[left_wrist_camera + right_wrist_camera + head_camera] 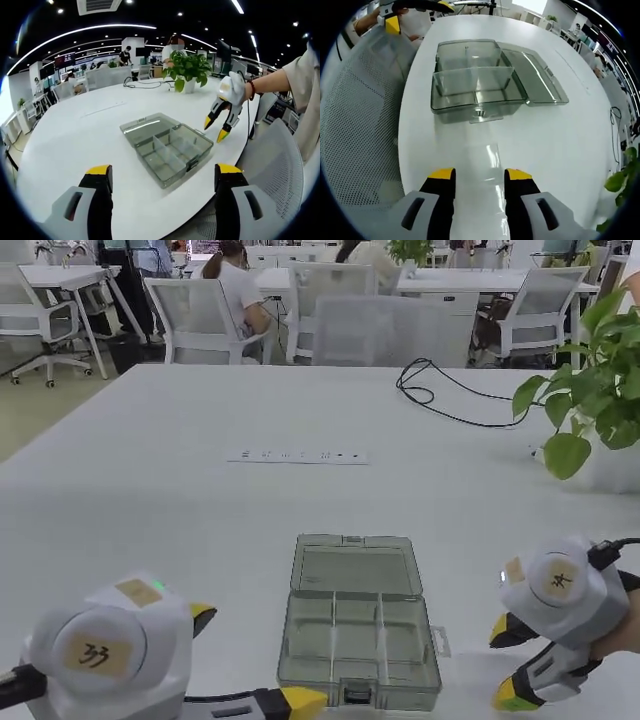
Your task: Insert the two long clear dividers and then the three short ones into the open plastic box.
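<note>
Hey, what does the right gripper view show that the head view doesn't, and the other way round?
Right gripper view: a clear divider gripped in the right claw, and a mesh chair beside the white table. Head view: a person seated at a far desk. Both: the open plastic box with dividers standing inside, the table and the plant.

handwritten "33" on tan sticker (97, 653), top of left gripper (252, 656); 2nd sticker (558, 581) on right gripper (502, 666): mark illeg.
</note>
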